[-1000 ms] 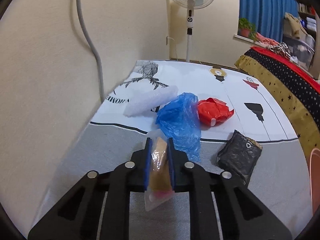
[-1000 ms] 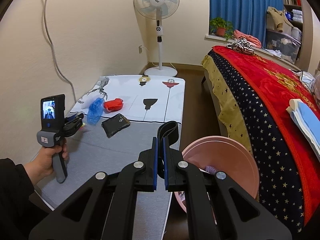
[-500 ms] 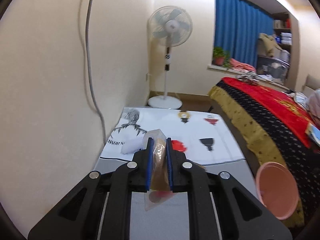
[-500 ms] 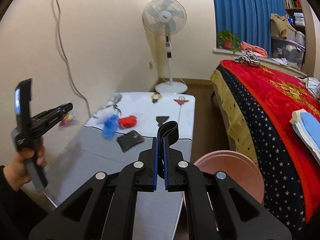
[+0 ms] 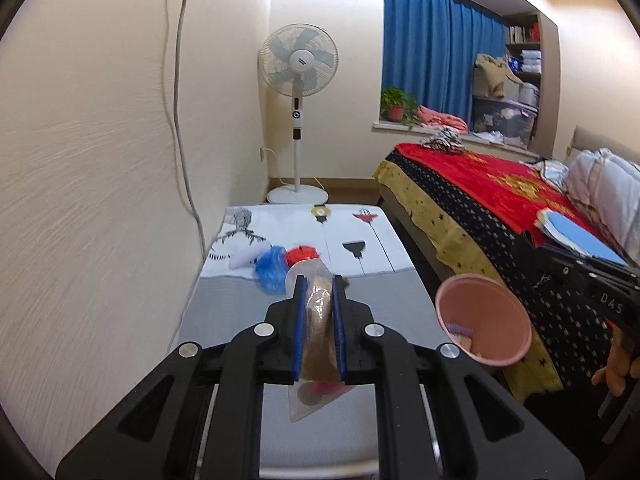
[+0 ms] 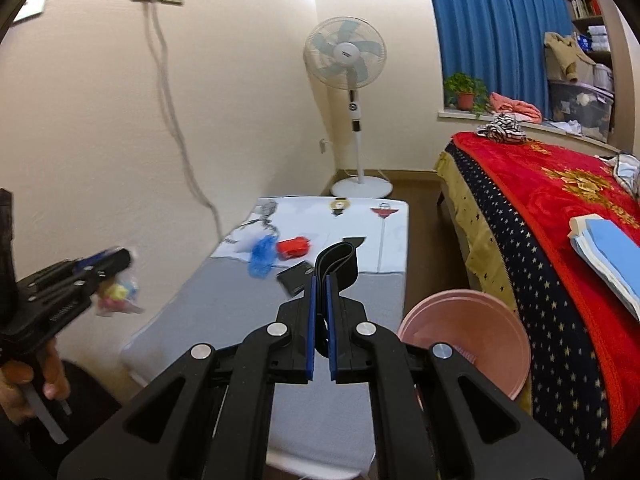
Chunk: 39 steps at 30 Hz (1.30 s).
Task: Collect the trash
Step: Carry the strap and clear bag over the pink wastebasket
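My left gripper (image 5: 318, 280) is shut on a clear plastic wrapper (image 5: 316, 320) with brown and red contents, held high above the table's near end; it also shows in the right wrist view (image 6: 116, 292). My right gripper (image 6: 321, 280) is shut on a black band (image 6: 336, 260), above the table's right edge beside the pink bin (image 6: 464, 332). On the table lie a blue plastic bag (image 6: 262, 260), a red wrapper (image 6: 294, 247), a black packet (image 6: 294, 278) and a white wrapper (image 5: 246, 256). The pink bin (image 5: 482, 320) holds some trash.
The long table (image 6: 224, 308) runs along the left wall. A bed with a red blanket (image 6: 560, 200) stands to the right, with the bin between them. A standing fan (image 6: 352, 80) is at the table's far end. A cable (image 6: 176, 120) hangs down the wall.
My left gripper has lifted the clear wrapper off the table and pulled back and up. My right gripper has risen slightly, still holding the black band.
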{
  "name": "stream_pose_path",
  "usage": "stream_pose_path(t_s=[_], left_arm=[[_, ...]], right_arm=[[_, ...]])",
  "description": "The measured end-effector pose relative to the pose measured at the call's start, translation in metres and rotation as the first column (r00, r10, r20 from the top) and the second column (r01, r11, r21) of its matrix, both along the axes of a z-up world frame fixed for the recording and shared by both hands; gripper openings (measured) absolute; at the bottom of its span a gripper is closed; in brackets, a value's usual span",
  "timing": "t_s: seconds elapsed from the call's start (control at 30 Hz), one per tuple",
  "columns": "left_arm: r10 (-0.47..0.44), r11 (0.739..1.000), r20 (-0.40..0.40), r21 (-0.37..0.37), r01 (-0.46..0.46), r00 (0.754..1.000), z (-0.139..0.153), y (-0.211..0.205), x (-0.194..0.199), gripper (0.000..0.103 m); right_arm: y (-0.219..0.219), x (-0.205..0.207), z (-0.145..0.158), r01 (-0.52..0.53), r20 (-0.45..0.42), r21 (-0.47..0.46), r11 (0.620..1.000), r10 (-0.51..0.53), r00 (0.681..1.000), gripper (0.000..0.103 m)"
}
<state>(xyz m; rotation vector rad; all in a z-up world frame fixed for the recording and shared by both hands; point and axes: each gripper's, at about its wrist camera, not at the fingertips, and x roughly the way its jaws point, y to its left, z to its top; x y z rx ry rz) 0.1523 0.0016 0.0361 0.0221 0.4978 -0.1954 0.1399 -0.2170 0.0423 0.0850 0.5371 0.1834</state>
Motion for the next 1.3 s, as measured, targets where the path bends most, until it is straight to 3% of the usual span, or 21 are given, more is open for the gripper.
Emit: stream_pose_path(t_s=[0.23, 0.53, 0.83, 1.3], left_arm=[[-0.046, 0.999, -0.024, -0.009, 0.046, 0.999, -0.006, -0.01, -0.041, 0.012], [-0.089, 0.996, -0.025, -0.03, 0.088, 0.996, -0.003, -0.028, -0.054, 0.012], [-0.135, 0.991, -0.044, -0.029, 0.134, 0.99, -0.003, -0.056, -0.027, 0.012], [-0.285, 0.958, -0.084, -0.028, 0.284, 0.955, -0.008, -0.167, 0.057, 0.012]], right_arm=[[0.014, -0.051, -0.005, -0.035, -0.027, -0.016, 0.999, 0.035, 0.999, 0.005], [0.014, -0.07, 0.001, -0.033, -0.011, -0.032, 0.999, 0.033, 0.999, 0.005], [-0.012, -0.053, 0.002, 0.023, -0.014, -0.041, 0.999, -0.023, 1.0, 0.005], [-0.099, 0.017, -0.004, 0.158, -0.048, -0.087, 0.984, -0.162, 0.986, 0.005]])
